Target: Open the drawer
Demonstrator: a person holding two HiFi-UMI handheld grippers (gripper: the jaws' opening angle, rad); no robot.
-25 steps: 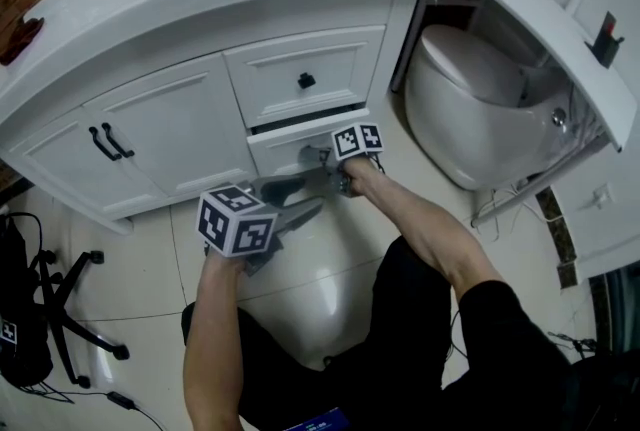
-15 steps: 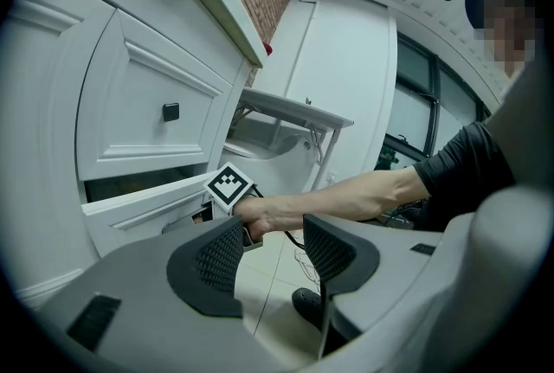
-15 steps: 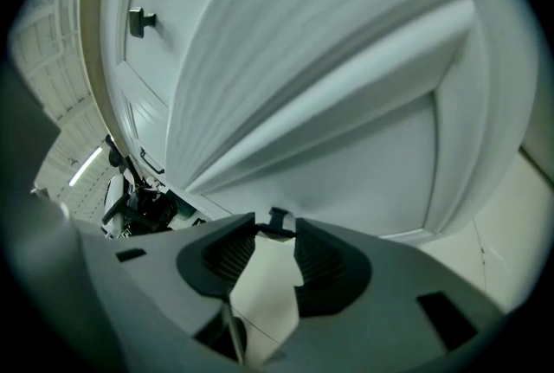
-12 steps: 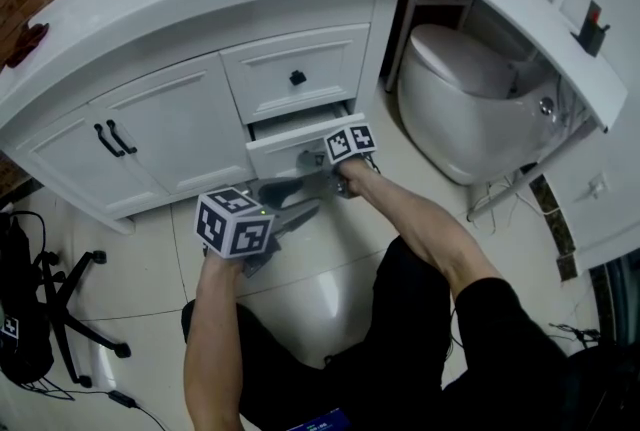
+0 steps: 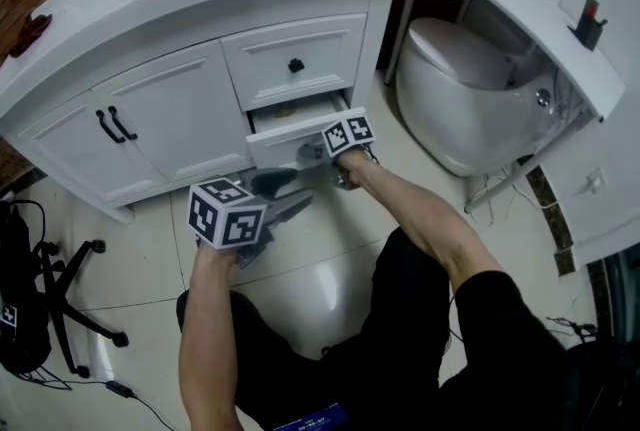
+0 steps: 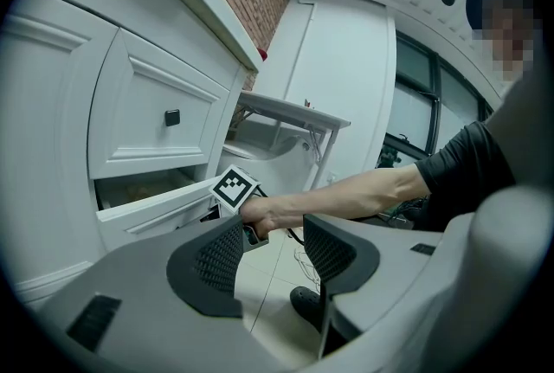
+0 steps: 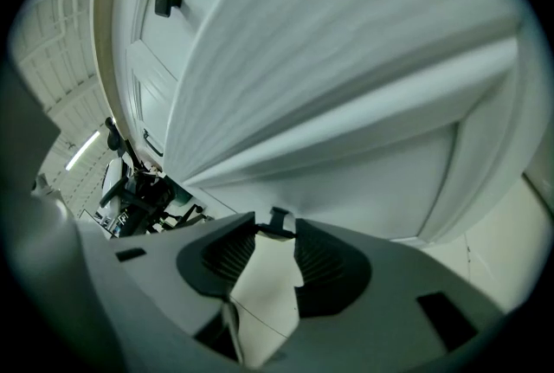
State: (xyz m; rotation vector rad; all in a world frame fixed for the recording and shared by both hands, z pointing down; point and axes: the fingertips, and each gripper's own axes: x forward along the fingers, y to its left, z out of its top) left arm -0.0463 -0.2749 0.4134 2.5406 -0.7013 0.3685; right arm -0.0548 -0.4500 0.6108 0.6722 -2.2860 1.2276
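Drawer (image 5: 283, 145), white panelled wood, is standing ajar at the white vanity's (image 5: 170, 109) lower right corner; I'm pinching its small black knob (image 7: 278, 219) with the right gripper (image 7: 275, 228), left gripper (image 6: 273, 252) hanging spread, empty.

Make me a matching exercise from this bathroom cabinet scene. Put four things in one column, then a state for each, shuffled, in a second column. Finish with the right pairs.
Things
1. upper drawer
2. lower drawer
3. left gripper
4. right gripper

States
A. jaws closed on a black knob
B. fully shut
C. pulled partly out
D. jaws apart, nothing between them

Pairs: 1-B, 2-C, 3-D, 4-A
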